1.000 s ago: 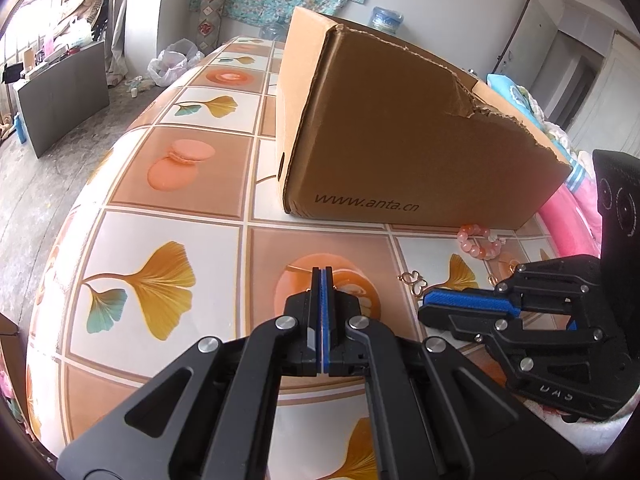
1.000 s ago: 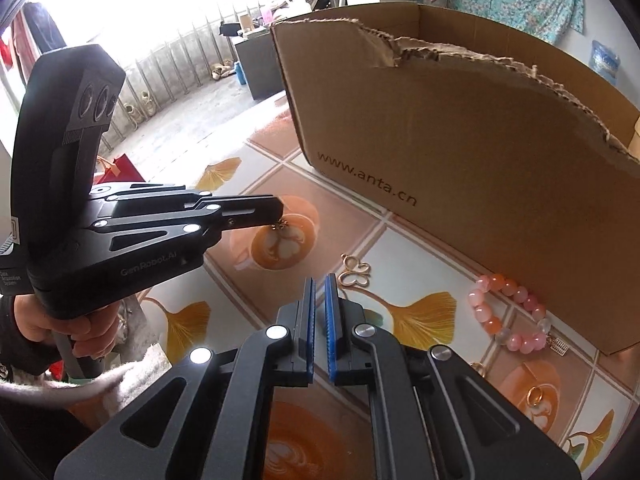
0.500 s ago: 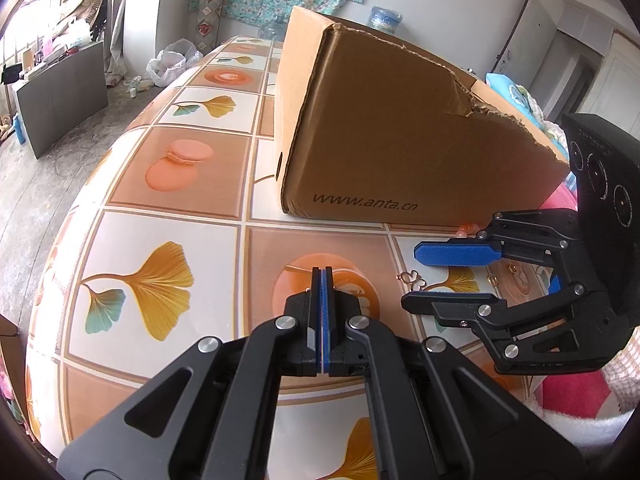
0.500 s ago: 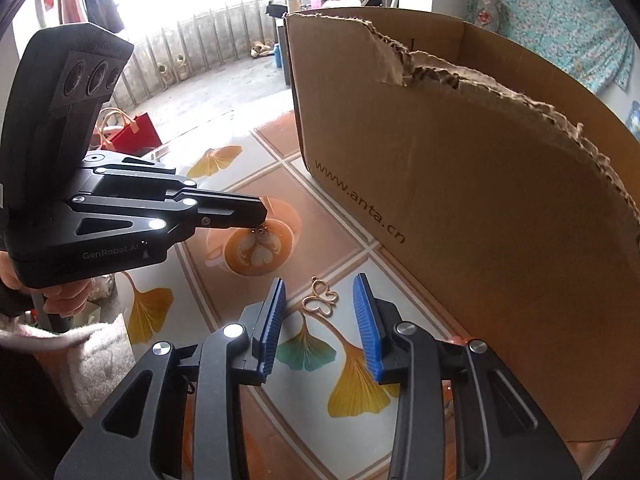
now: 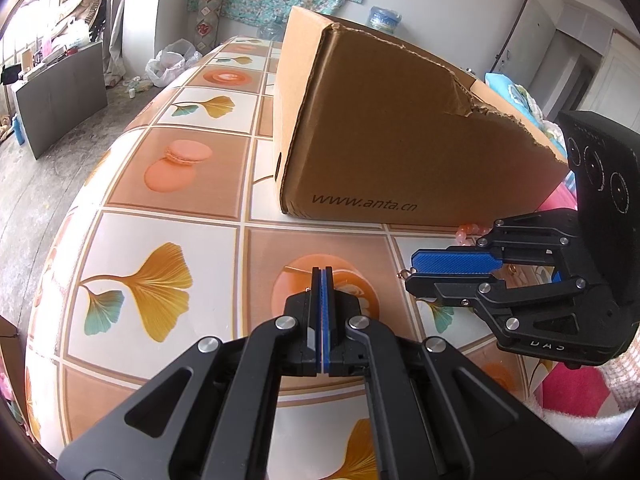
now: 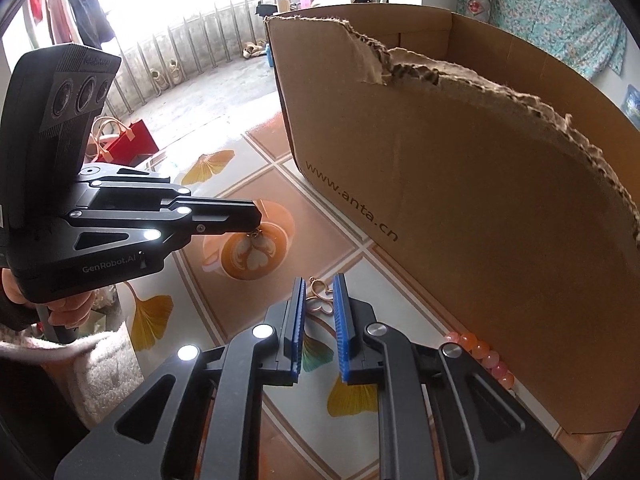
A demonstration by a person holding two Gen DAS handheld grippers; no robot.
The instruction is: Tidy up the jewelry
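A small gold butterfly-shaped piece (image 6: pixel 320 298) lies on the tiled table (image 5: pixel 208 236) in front of a cardboard box (image 6: pixel 480 200). My right gripper (image 6: pixel 320 286) straddles it. Its jaws are closing, and the blue pads meet the piece on both sides. In the left wrist view, the right gripper (image 5: pixel 410 272) shows from the side with the gold piece (image 5: pixel 402 275) poking out at its tip. My left gripper (image 5: pixel 322 276) is shut and hovers over the table. A tiny gold charm (image 6: pixel 255 234) dangles from the left gripper (image 6: pixel 256 220). A pink bead bracelet (image 6: pixel 484 354) lies against the box.
The torn cardboard box (image 5: pixel 400 140) fills the table's back right and stands close behind both grippers. A person's hand (image 6: pixel 68 312) holds the left gripper's handle. The table edge curves away at the left, above the floor.
My right gripper opened wide, came forward over the gold butterfly piece and then narrowed around it. The bead bracelet slid toward the right edge of its view. The left gripper stayed still and shut.
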